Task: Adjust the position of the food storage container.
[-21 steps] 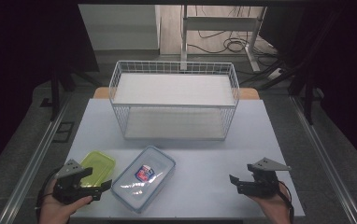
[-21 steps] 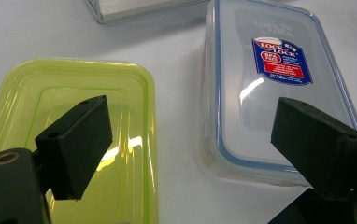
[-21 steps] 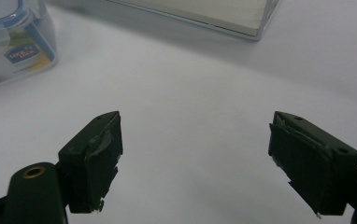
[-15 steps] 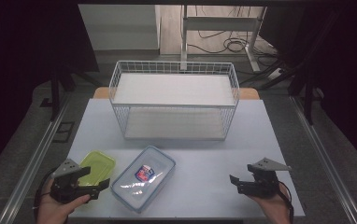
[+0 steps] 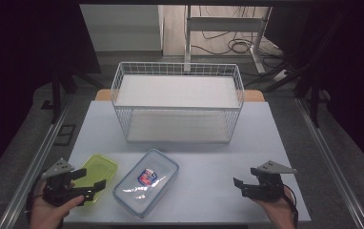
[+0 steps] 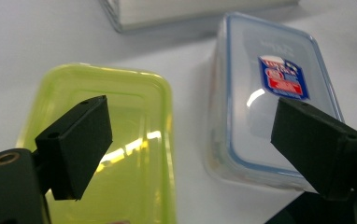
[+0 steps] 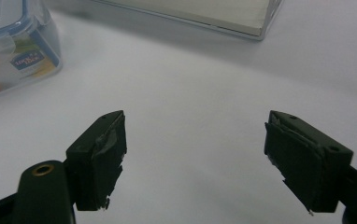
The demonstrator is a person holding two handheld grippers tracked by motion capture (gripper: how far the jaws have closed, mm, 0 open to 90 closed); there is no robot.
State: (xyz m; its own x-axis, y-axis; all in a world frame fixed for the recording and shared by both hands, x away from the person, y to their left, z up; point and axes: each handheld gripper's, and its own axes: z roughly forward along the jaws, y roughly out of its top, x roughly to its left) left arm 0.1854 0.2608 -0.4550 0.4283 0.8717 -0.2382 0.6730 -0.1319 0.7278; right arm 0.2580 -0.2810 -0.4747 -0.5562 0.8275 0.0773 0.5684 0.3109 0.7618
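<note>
High view: left claw (image 5: 93, 181), open, has drawn back off the green container (image 5: 98, 168).

The high view is dim, its surroundings almost black, with only the tabletop (image 5: 208, 176) lit from above. Both gripper views are bright and soft; glare streaks the green container (image 6: 120, 154), and the near fingers (image 7: 97, 161) are blurred.

- The left tool (image 5: 94, 179), black with two jaws, has drawn back toward the near left corner of the worktop, so it covers less of the yellow-green translucent plastic lid (image 5: 100, 168).
- Its wide-spread jaws now hang over the near edge of this lid.
</note>
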